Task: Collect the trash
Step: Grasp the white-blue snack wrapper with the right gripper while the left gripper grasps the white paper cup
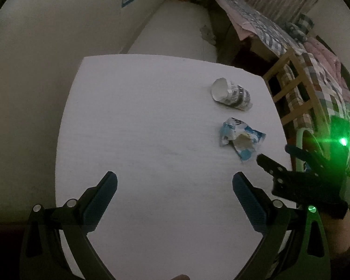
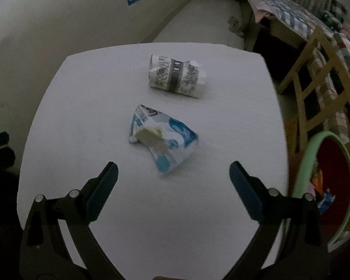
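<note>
Two pieces of trash lie on a white table [image 1: 128, 128] [image 2: 81, 107]. A crumpled blue and white wrapper [image 1: 241, 138] [image 2: 162, 140] sits nearest my right gripper [image 2: 173, 175], which is open just short of it with nothing between its fingers. Farther back lies a crushed paper cup [image 1: 231, 94] [image 2: 176, 75] on its side, printed in grey and black. My left gripper [image 1: 175, 184] is open over the bare near part of the table. The right gripper [image 1: 277, 157] shows in the left wrist view at the table's right edge, open.
A bin with a green rim [image 2: 315, 158] and red inside stands right of the table, with wrappers in it. A wooden frame [image 2: 315, 74] and a bed with patterned covers [image 1: 268, 30] lie beyond. A pale wall [image 1: 46, 70] runs along the left.
</note>
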A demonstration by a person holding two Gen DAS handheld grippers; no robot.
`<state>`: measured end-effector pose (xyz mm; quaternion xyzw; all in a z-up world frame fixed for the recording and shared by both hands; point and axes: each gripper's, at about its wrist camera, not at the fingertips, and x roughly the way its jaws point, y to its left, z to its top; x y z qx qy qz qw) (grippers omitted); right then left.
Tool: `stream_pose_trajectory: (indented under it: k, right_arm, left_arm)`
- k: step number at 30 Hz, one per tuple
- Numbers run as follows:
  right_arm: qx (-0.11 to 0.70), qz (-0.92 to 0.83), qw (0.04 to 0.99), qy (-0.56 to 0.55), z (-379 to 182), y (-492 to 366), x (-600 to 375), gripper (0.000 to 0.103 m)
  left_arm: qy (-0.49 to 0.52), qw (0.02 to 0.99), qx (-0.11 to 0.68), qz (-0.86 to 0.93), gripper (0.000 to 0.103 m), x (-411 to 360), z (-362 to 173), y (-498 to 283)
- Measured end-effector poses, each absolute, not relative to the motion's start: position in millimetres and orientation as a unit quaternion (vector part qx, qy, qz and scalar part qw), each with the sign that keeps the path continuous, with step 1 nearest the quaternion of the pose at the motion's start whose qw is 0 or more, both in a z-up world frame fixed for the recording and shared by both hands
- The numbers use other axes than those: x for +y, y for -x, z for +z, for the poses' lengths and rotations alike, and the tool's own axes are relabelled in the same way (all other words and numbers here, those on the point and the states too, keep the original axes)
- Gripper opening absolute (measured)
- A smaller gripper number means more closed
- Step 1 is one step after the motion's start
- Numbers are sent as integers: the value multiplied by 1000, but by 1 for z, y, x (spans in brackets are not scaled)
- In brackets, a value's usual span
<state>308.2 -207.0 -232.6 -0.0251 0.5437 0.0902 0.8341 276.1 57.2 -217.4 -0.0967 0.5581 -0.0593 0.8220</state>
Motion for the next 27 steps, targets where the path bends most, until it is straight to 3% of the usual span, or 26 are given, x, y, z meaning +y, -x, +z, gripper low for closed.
stream_pose_trajectory:
  k: [7,13,15,16,23,27]
  right_arm:
    - [560,88,824,23,-257,-333,-198,91]
    - [573,97,813,13,-272,-343,-199,69]
    - [579,102,809,9,-276,-346,-199,55]
    - [583,105,806,8,-278,-346,-200,42]
    - [582,128,803,-4,-273,-340,-210,20]
    - [580,129,805,-8,-267,-334,-224,14]
  left_arm:
    - [99,817,565,-56,95,64,-231,-293]
    - [91,817,566,-61,95,58,-235,-314]
    - [88,818,566,-63,95,54,-234,-320]
    - [87,818,565,-63,95,52,-234,-322]
    - [72,819,564,-81,95,26,-235,-344]
    - [54,818,563,-104,95,1,-236,-360]
